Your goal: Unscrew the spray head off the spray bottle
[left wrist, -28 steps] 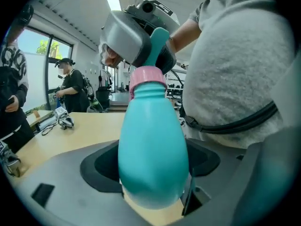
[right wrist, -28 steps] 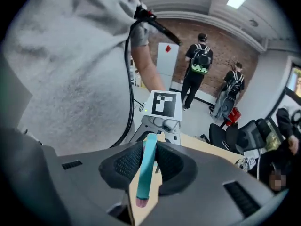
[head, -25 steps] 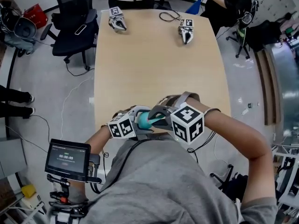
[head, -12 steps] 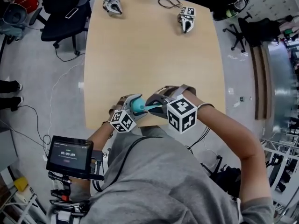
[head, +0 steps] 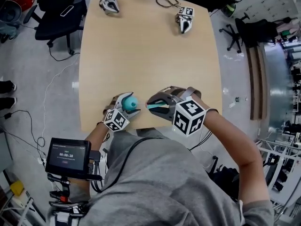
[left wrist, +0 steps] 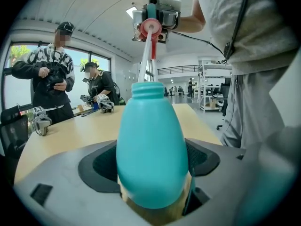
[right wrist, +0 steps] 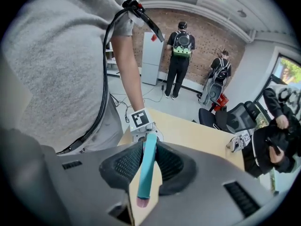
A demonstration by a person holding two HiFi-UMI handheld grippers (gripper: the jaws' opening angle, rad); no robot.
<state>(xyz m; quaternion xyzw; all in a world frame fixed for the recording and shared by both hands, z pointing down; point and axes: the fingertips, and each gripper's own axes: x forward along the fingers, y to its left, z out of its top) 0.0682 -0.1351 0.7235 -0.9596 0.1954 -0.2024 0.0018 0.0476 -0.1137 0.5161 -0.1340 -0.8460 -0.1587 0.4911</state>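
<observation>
1. The spray bottle (left wrist: pixel 151 149) is clamped at its body between the wide-set jaws of my left gripper (head: pixel 126 106), over the near edge of the table (head: pixel 150 55). Its neck is open.
2. The spray head (right wrist: pixel 148 166) is off the neck, just beside the bottle. My right gripper (head: pixel 151 105) pinches it in narrow jaws.
3. The white dip tube (left wrist: pixel 146 60) slants down toward the bottle neck.

There are two hand-held grippers. The left gripper (head: pixel 126 102) has one teal bottle (left wrist: pixel 150 145) between its fingers, and the right gripper (head: pixel 151 103) has one spray head (right wrist: pixel 148 166) between its fingers. Well beyond the fingertips, the one table (head: pixel 141 55) carries two more: one spare gripper (head: pixel 109 1), a second spare gripper (head: pixel 184 21), and one coiled cable (head: pixel 165 3) near the second. Past the left fingers stand two people: one person (left wrist: pixel 44 74) and a second person (left wrist: pixel 99 86).
</observation>
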